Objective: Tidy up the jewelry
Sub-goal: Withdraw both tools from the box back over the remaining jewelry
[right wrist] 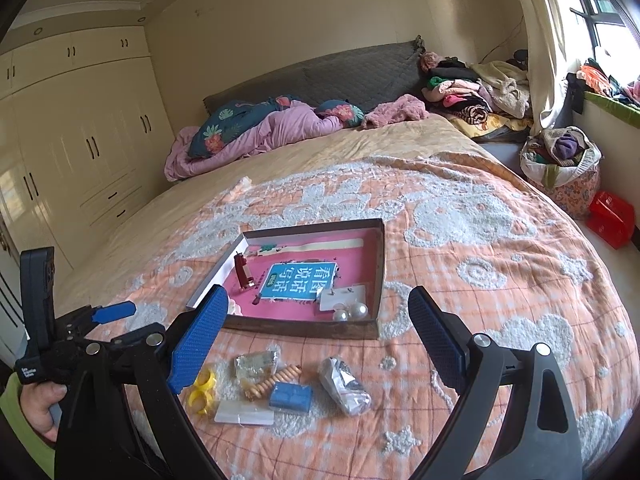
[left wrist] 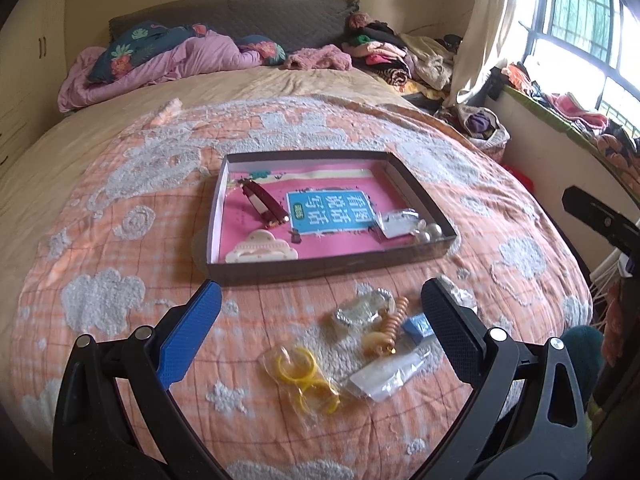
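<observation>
A shallow dark box (left wrist: 320, 266) (right wrist: 304, 326) lies on the orange bedspread. It holds a maroon hair clip (left wrist: 264, 204) (right wrist: 243, 274), a cream claw clip (left wrist: 262, 250), a bagged card (left wrist: 394, 222) and pearl earrings (left wrist: 430, 234) (right wrist: 352, 312). In front of the box lie bagged yellow rings (left wrist: 300, 372) (right wrist: 202, 390), a clear bagged piece (left wrist: 362, 310) (right wrist: 256, 362), a tan spiral piece (left wrist: 390, 326) (right wrist: 274, 382), a small blue box (left wrist: 418, 326) (right wrist: 291, 396), a flat clear packet (left wrist: 390, 374) (right wrist: 244, 412) and a crumpled silver packet (right wrist: 346, 386). My left gripper (left wrist: 320, 328) is open above them. My right gripper (right wrist: 316, 340) is open too. Both are empty.
The bedspread (right wrist: 480, 260) covers the near half of the bed. Pillows and a pink quilt (right wrist: 256, 132) lie at the head. Piled clothes (right wrist: 472, 88), a full bag (right wrist: 560, 164) and a red box (right wrist: 610, 218) stand at the right. Wardrobes (right wrist: 80, 140) line the left wall.
</observation>
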Motion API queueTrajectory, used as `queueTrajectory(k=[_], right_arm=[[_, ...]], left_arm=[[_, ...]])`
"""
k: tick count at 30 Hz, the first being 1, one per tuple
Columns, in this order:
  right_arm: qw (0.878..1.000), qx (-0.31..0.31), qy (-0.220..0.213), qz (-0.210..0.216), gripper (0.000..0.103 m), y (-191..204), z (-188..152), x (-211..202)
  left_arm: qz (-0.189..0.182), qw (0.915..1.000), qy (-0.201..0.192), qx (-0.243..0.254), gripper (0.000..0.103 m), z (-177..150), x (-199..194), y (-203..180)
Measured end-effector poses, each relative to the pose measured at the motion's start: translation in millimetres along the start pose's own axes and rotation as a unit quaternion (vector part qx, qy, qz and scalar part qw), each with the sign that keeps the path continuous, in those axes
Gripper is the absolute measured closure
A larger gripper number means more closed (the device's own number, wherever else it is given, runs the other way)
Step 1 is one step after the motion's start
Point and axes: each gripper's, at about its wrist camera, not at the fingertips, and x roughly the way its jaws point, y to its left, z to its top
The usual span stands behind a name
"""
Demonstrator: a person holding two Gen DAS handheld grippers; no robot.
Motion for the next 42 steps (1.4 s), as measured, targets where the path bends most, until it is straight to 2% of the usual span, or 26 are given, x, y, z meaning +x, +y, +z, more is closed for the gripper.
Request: queueTrajectory(k=[28, 42], right_arm=[[0.999, -0.018, 0.048, -0.014, 0.012, -7.5, -40.0, -3.8], [0.996, -0.025, 0.079, -0.013, 0.012, -7.1, -60.6, 2.9]], left_arm=[[-0.023, 0.9945, 0.056, 0.086, 0.01, -55.5, 13.8, -38.9], [-0.028, 0.9901, 0.079, 0.113, 0.01, -69.0, 26.8, -49.7]])
